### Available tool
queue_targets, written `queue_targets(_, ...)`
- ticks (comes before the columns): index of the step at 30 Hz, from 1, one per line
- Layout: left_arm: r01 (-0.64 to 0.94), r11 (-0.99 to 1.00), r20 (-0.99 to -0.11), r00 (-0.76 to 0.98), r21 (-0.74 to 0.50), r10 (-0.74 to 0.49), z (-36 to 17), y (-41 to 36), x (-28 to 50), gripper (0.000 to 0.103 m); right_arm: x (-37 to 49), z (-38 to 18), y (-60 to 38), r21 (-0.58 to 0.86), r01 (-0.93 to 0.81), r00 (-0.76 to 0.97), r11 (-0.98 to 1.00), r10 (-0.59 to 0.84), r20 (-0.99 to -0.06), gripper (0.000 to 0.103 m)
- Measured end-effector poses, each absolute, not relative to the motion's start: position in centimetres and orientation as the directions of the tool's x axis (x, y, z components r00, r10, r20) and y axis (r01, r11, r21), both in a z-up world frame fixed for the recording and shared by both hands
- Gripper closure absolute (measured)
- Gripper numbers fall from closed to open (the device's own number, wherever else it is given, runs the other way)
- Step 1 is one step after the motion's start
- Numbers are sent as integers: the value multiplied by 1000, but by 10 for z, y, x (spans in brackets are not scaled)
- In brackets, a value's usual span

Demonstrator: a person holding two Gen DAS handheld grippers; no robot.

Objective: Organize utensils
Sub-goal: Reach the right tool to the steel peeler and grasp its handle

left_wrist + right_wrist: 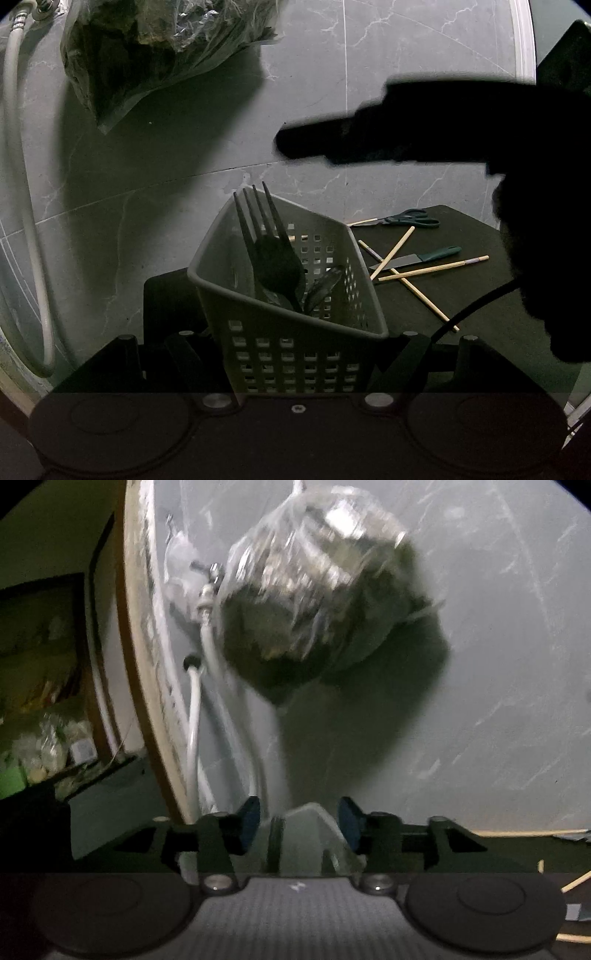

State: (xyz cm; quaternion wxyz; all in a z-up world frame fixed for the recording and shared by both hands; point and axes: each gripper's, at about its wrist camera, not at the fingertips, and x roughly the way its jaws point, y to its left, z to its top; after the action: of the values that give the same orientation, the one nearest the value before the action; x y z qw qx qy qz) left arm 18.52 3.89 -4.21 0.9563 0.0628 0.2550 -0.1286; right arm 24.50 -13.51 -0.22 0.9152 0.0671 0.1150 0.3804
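Basket (291, 317) held in the left gripper (295, 343), jaws clenched on its perforated near wall, tilted above the counter (461, 295). Black fork (266, 236) stood inside, tines up, beside other dark utensils not told apart. Scissors (406, 218) with green handles, knife (417, 258) with green handle and loose chopsticks (432, 267) left scattered on the counter to the right, knife lying across the chopsticks. Right gripper (299, 823) seen over the basket rim, blue pads (249, 819) apart and released, nothing pressed between them; in the left view only as a dark silhouette above the basket. Plastic bag (147, 55) hung on the wall beyond, hose (22, 206) beside it.
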Motion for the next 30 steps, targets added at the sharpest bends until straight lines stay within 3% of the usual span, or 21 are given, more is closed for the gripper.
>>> queue_targets(2, 271, 961, -505, 838, 54, -208, -42, 40, 185, 26, 246, 3, -144, 210, -650, 719, 730, 681, -141, 26)
queue_targets(4, 261, 964, -506, 839, 55, -198, -42, 42, 184, 26, 250, 6, -155, 207, -613, 755, 763, 643, -132, 17)
queue_targets(7, 240, 969, -509, 842, 55, -180, -42, 47, 182, 26, 259, 2, -167, 202, -555, 794, 807, 587, -160, 15)
queue_targets(11, 217, 975, -511, 845, 56, -158, -41, 54, 180, 26, 282, -12, -175, 237, -491, 796, 838, 542, -270, 5)
queue_targets(14, 206, 977, -511, 847, 56, -149, -40, 57, 179, 26, 305, -28, -172, 289, -445, 759, 847, 529, -381, 4)
queue_targets(18, 200, 978, -509, 848, 55, -145, -40, 58, 178, 26, 330, -51, -164, 348, -410, 707, 843, 535, -462, 4)
queue_targets(21, 198, 979, -509, 849, 53, -144, -40, 58, 178, 26, 348, -65, -155, 380, -382, 681, 842, 535, -501, 8)
queue_targets(26, 189, 981, -508, 850, 51, -137, -40, 56, 178, 26, 375, -88, -145, 401, -270, 637, 875, 475, -607, 35)
queue_targets(30, 189, 981, -508, 850, 51, -137, -40, 56, 178, 26, 389, -103, -141, 412, -192, 590, 891, 440, -677, 45)
